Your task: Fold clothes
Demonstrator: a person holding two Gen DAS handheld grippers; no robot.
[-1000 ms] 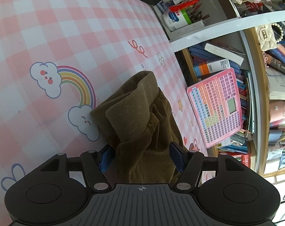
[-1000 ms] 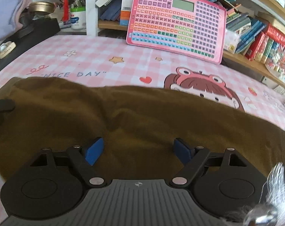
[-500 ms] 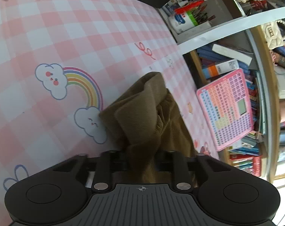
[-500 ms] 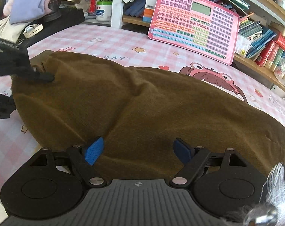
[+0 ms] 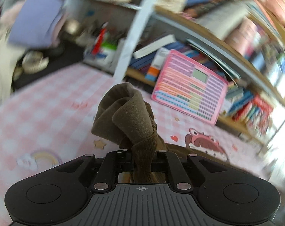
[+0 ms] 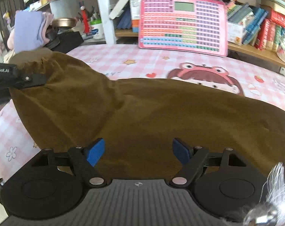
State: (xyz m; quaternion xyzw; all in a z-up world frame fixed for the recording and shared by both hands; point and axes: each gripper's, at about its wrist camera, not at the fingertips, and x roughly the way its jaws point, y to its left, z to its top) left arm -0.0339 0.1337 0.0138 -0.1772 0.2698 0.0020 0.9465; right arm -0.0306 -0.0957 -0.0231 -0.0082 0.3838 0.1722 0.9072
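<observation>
Brown garment (image 6: 161, 113): soft, limp, light; drapes. My left gripper (image 5: 142, 158) has just clamped its ribbed hem; right gripper (image 6: 137, 150) gapes, unladen. Grip edges.

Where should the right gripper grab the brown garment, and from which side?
The near hem of the brown garment, from the front, level with the mat. That edge lies flat between the open right gripper, while the left gripper holds the far end up.

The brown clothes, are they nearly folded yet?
Not yet. Done: the left gripper has just closed on one bunched end of the brown garment. In hand: that end hangs lifted off the pink checked cloth. Left: the open right gripper holds nothing, and no fold is laid.
</observation>
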